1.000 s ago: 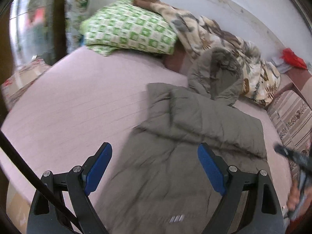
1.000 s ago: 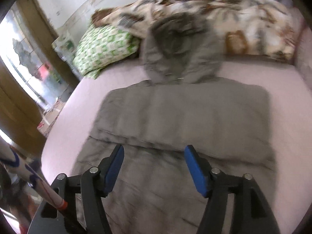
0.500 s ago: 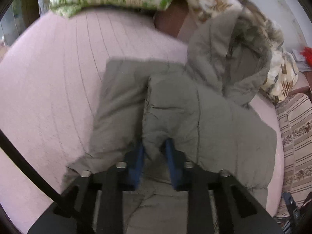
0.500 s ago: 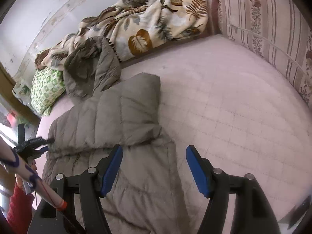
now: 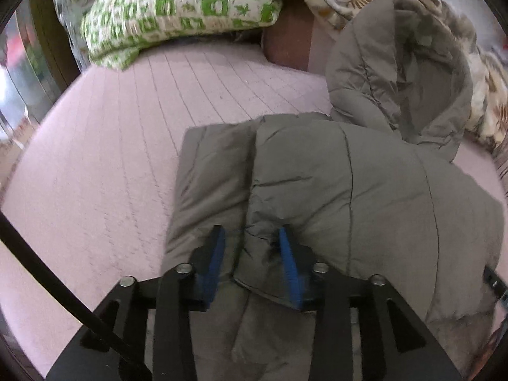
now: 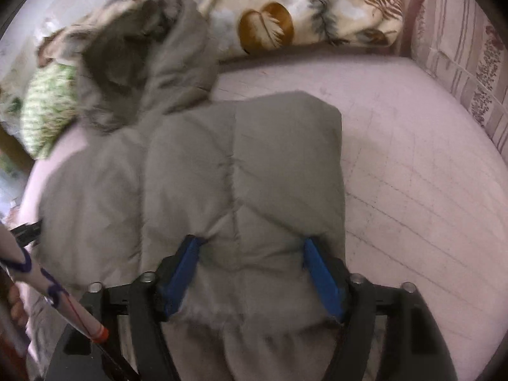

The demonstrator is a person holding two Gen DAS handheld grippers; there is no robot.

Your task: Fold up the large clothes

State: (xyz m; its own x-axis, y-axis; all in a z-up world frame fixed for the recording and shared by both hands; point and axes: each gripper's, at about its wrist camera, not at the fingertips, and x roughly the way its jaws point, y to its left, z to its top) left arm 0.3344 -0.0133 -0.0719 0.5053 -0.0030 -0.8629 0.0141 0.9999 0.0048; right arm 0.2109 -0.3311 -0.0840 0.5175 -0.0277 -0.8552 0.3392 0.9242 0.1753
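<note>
Jacket [image 5: 333, 190], a grey padded one with a hood [image 5: 400, 73], lies on the pink bed [image 5: 104, 165], its hood toward the head edge where a green checked pillow [image 5: 177, 9] and a leaf-print blanket [image 6: 304, 9] are heaped. Its sleeves are folded across the body, so it forms a narrow block near the middle of the bed.

Both grippers are low and level, pointing along the jacket toward the head of the bed. The left gripper [image 5: 250, 247] sits at the jacket's left side, close to the inner edge of the folded sleeve. The right gripper [image 6: 250, 254] sits at the right side, over the other folded sleeve; the striped cushion [image 6: 460, 50] stands along the bed's right edge.

Half a second ago the left gripper was pinched tight on a ridge of fabric; now its blue fingers [image 5: 212, 254] stand a little apart, with the ridge still between them and touching both. The right gripper, which then hovered wide open above the sleeve's lower edge, has dropped onto the jacket and moved toward the hood: its fingers [image 6: 317, 270] press into a thick bulge of padding that fills the gap. They stand fairly wide, closed against the fabric on both sides.
</note>
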